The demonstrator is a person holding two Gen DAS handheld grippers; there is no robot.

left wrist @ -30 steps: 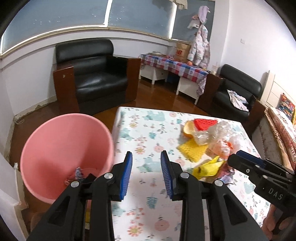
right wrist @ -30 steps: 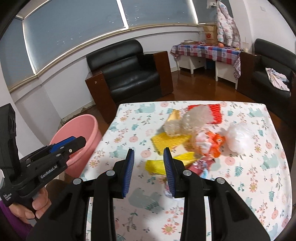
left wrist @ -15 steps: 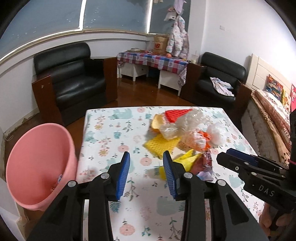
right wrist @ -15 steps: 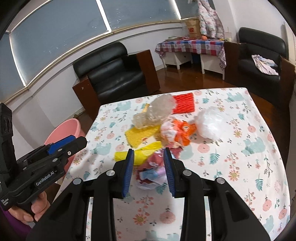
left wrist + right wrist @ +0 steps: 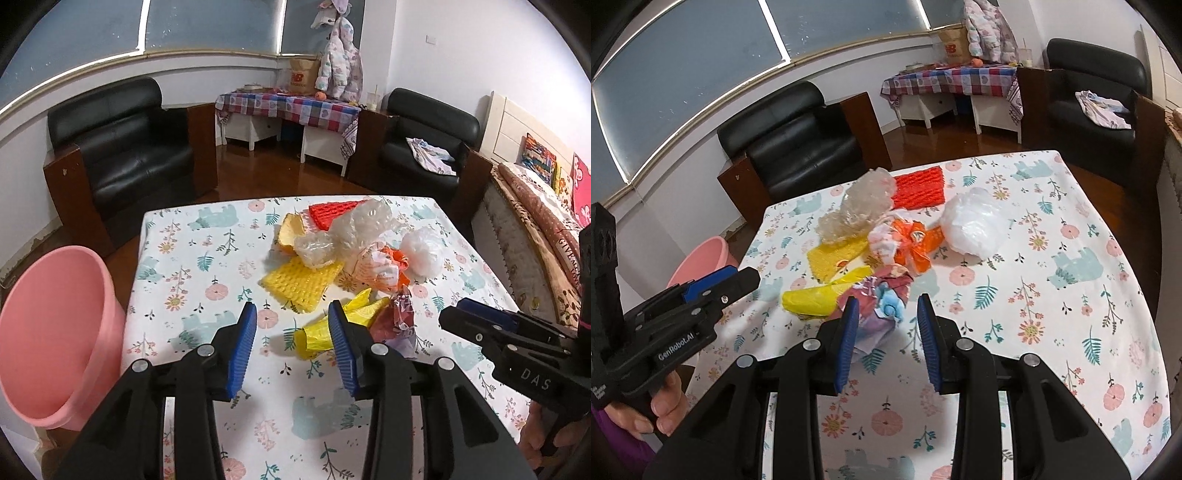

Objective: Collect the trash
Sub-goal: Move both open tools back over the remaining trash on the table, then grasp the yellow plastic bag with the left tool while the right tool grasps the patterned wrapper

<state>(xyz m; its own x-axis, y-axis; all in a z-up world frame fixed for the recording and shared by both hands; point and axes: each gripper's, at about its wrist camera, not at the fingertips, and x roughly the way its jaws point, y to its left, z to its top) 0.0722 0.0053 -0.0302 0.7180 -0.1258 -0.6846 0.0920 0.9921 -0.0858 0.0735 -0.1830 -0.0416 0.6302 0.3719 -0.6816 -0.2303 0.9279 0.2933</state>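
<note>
A pile of trash lies on the floral table: a yellow wrapper, a crumpled red and purple wrapper, yellow foam net, red foam net, clear plastic, an orange and white bag and a white bag. My left gripper is open and empty, just short of the yellow wrapper. My right gripper is open and empty, its jaws just short of the crumpled wrapper. A pink bin stands left of the table.
Black armchairs stand behind the table, with a checked side table at the back. A bed runs along the right. Each gripper shows in the other's view: the right one, the left one.
My left gripper swung right from the pink bin toward the trash pile. My right gripper moved forward and down to the crumpled wrapper. Both stayed open.
</note>
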